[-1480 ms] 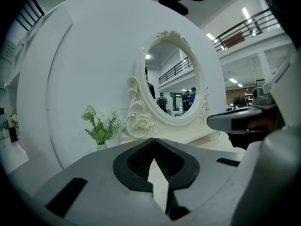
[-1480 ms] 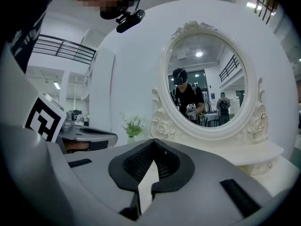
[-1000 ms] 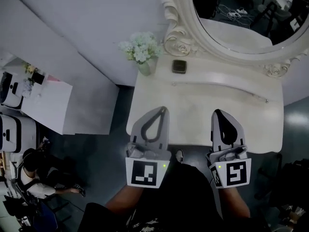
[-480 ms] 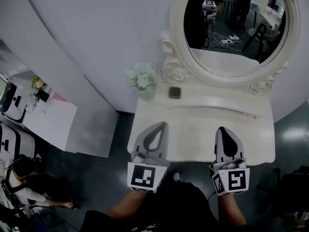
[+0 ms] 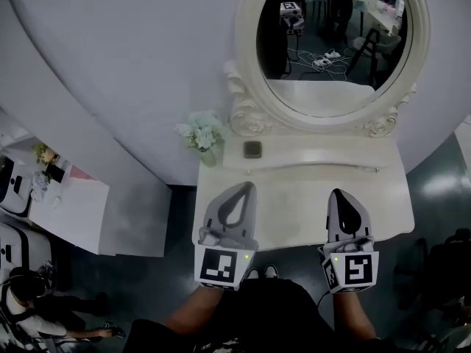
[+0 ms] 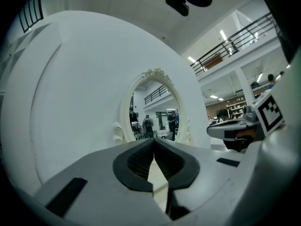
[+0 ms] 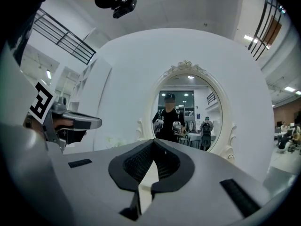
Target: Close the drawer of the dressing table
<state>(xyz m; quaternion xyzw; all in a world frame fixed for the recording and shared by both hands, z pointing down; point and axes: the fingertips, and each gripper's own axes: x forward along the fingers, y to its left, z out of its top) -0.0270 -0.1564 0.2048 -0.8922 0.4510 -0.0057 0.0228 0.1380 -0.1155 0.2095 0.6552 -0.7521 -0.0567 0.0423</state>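
Cream-white dressing table (image 5: 294,208) sits dead ahead, its long side running left to right across the head view. The left gripper (image 5: 246,188) and right gripper (image 5: 338,195) both hover over its front edge, pointing at the mirror (image 5: 331,43). Each has its jaws pinched together with nothing between them. And the drawer? No view shows its front. I judge it lies under that front edge, below the 2 grippers, so neither is clearly nearer. Both gripper views look level and catch only the mirror and wall. The head view alone shows how the grippers sit over the table.
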